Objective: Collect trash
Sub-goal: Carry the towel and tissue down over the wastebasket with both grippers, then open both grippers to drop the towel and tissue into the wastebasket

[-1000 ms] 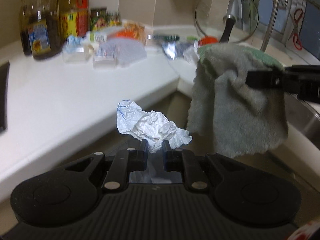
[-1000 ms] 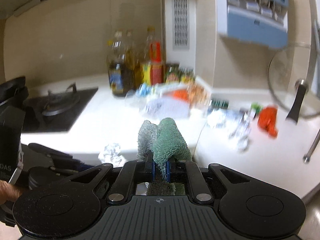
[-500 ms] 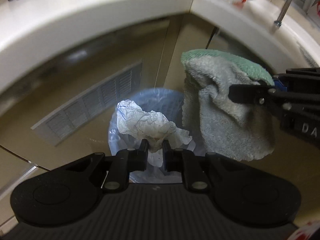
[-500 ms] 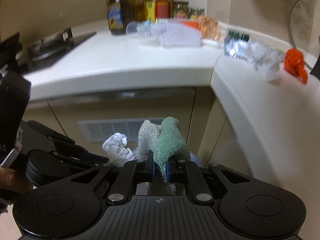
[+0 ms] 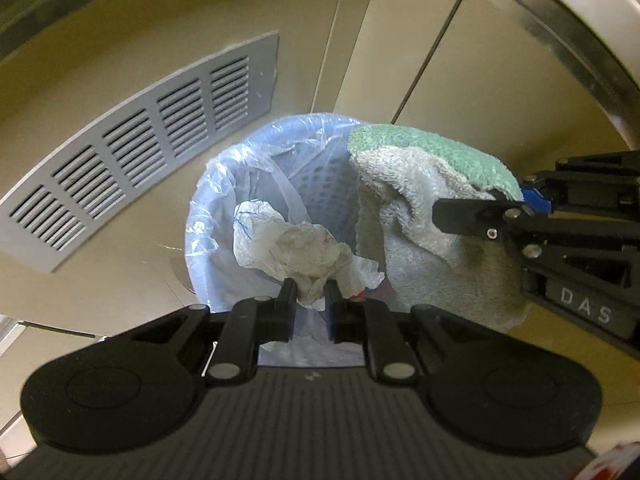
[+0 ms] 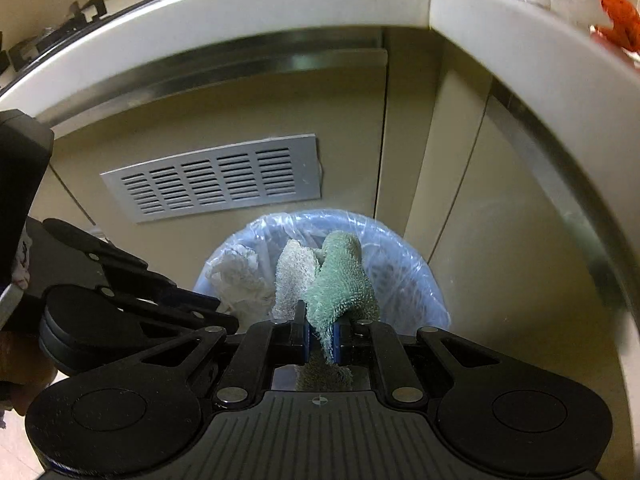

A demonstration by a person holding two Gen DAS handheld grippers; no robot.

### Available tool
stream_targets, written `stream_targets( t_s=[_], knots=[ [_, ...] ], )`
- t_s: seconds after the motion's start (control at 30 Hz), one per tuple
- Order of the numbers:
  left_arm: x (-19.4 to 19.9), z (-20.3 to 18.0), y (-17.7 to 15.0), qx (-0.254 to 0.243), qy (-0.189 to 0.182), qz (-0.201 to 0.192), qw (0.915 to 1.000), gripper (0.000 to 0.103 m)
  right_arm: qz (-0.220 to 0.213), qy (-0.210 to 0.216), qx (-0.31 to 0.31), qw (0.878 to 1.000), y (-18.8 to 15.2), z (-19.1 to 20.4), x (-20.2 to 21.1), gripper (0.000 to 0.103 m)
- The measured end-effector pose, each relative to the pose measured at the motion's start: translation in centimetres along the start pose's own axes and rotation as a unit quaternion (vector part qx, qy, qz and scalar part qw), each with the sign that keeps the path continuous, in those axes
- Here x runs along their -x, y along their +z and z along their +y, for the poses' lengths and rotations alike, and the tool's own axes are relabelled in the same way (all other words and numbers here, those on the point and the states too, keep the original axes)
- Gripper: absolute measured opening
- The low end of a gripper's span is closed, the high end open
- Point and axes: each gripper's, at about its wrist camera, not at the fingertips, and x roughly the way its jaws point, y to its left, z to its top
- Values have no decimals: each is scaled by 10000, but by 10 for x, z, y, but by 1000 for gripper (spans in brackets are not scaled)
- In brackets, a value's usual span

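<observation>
Crumpled white paper [image 5: 292, 246] is pinched in your left gripper [image 5: 310, 294], green-grey terry cloth [image 6: 340, 280] in your right gripper [image 6: 320, 338], both above the blue lined bin [image 6: 412, 268]; next, spread the jaws.

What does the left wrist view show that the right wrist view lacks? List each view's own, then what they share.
Left wrist only: the left tongs clamped on the crumpled paper, seen close up, and the right tongs from the side. Right wrist only: the white countertop edge, a stove corner, an orange scrap and a hand. Both: the bag-lined bin, the green-grey cloth, the vent grille.
</observation>
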Motion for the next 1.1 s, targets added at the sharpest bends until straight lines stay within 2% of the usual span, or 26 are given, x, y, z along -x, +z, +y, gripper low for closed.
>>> stream_targets(
  t_s=[0.27, 0.33, 0.37, 0.4, 1.1],
  knots=[
    [-13, -4, 3, -27, 21, 57, 10000, 15, 58, -19, -54, 10000, 3, -2, -10, 10],
    [-12, -5, 4, -40, 111, 30, 9999, 23, 68, -27, -80, 9999, 5, -3, -12, 10],
    [-13, -4, 4, -33, 152, 18, 9999, 32, 74, -32, -89, 9999, 5, -4, -13, 10],
    [-14, -3, 5, -13, 166, 27, 9999, 37, 80, -35, -92, 9999, 6, -4, -14, 10],
    [10, 12, -4, 211, 329, -31, 9992, 37, 291, 12, 33, 9996, 1, -4, -34, 11]
  ],
)
